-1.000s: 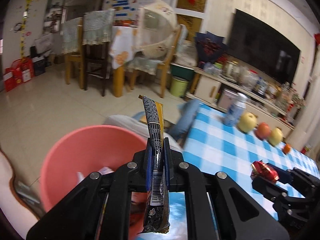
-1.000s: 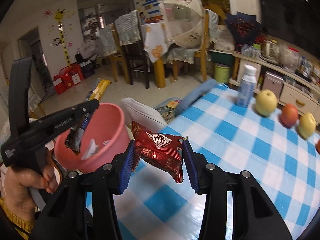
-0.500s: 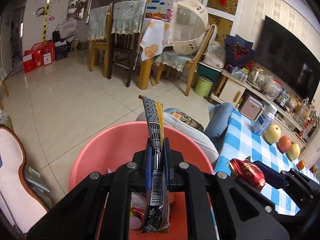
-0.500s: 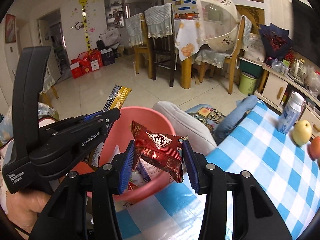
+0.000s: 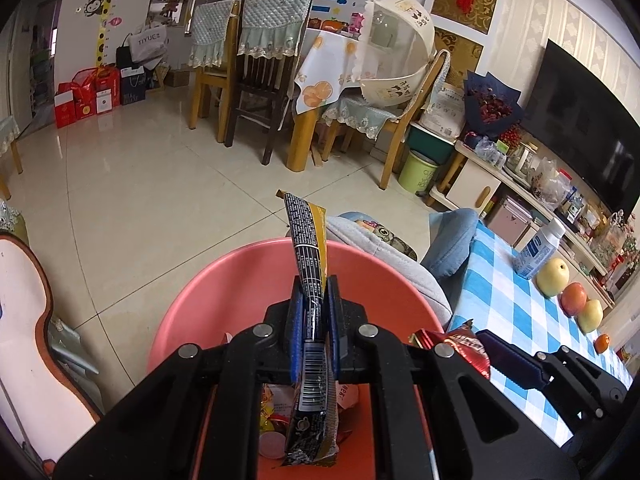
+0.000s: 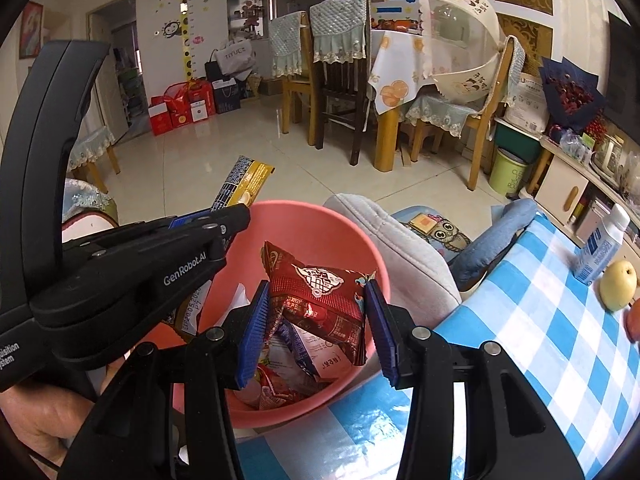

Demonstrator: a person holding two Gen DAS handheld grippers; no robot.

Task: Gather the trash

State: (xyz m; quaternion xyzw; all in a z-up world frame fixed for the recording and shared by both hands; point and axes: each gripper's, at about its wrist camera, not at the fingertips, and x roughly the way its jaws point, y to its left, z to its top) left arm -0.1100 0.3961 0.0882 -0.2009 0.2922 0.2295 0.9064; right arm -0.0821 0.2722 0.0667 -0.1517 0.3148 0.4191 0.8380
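A pink basin (image 5: 372, 272) (image 6: 320, 224) holds several wrappers beside the table's edge. My left gripper (image 5: 314, 300) is shut on a long black and yellow wrapper (image 5: 308, 248) and holds it upright over the basin; the wrapper also shows in the right wrist view (image 6: 244, 182). My right gripper (image 6: 316, 320) is shut on a red snack bag (image 6: 320, 292) and holds it above the basin's inside. The red bag shows at the right in the left wrist view (image 5: 460, 344).
A blue and white checked tablecloth (image 6: 540, 340) covers the table at right, with a white bottle (image 5: 538, 248), pears and an apple (image 5: 574, 298) along its far side. A grey cushion (image 6: 400, 248) lies behind the basin. Chairs and a dining table (image 5: 320, 64) stand across the tiled floor.
Both grippers have moved left from over the table to above the pink basin, each still holding its wrapper. The basin's contents have come into view under the right gripper.
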